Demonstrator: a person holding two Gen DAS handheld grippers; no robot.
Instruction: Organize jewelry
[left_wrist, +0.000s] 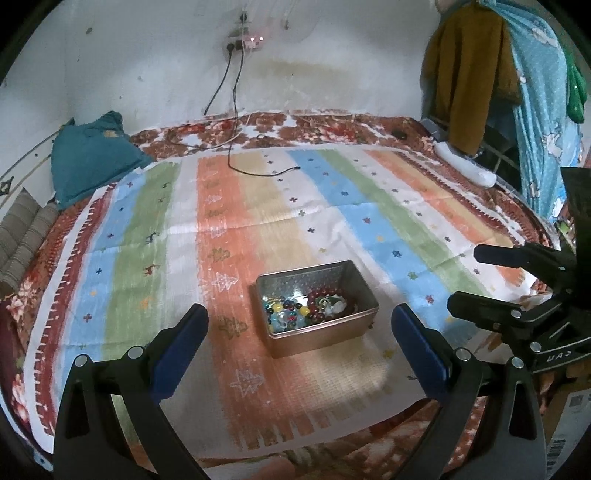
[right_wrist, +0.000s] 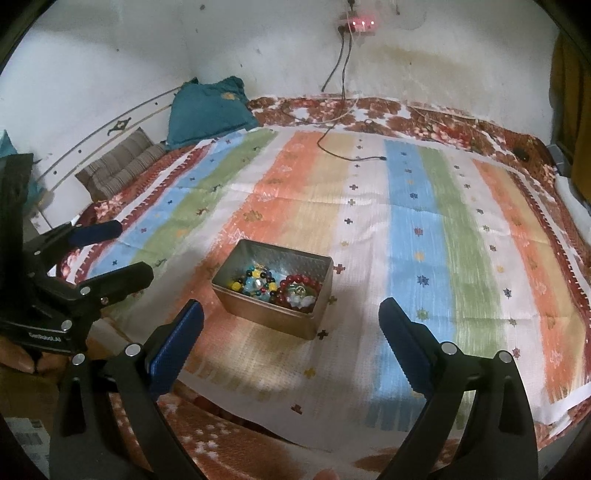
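Risk: bead bracelets (left_wrist: 291, 314) tangled in metal tin (left_wrist: 360, 326); pulling one may drag neighbours out or tip tin on soft bed.
Tin at frame centre on striped cloth (left_wrist: 236, 221), long axis lower left to upper right.
Left gripper (left_wrist: 299, 345), right gripper (right_wrist: 291, 341): jaws wide apart, empty.

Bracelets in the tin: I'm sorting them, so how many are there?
2 clear ones in the tin: a multicolored bead bracelet on its left, a dark red bracelet on its right. More may be hidden underneath.
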